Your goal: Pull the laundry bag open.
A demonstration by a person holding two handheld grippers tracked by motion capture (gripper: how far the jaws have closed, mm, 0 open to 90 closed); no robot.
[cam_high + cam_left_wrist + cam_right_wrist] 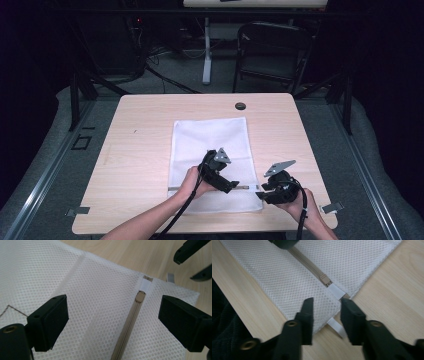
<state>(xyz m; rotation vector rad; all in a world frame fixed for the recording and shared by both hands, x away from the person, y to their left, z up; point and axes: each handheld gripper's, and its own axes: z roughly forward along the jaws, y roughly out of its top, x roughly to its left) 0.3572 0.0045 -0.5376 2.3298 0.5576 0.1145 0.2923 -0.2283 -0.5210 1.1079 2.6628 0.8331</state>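
On the tabletop (135, 150) lies a white mesh bag (210, 135). Over its zipper (127, 327) hover the left tongs (234, 188), wide open; at its corner the right tongs (260, 194), slightly open, holding nothing.

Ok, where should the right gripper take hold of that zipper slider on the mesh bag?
Grip the tan zipper slider across its narrow sides, coming from the bag's corner edge, where the right gripper is open. It lies flat at the zipper's end on the mesh bag, beside the white tab.
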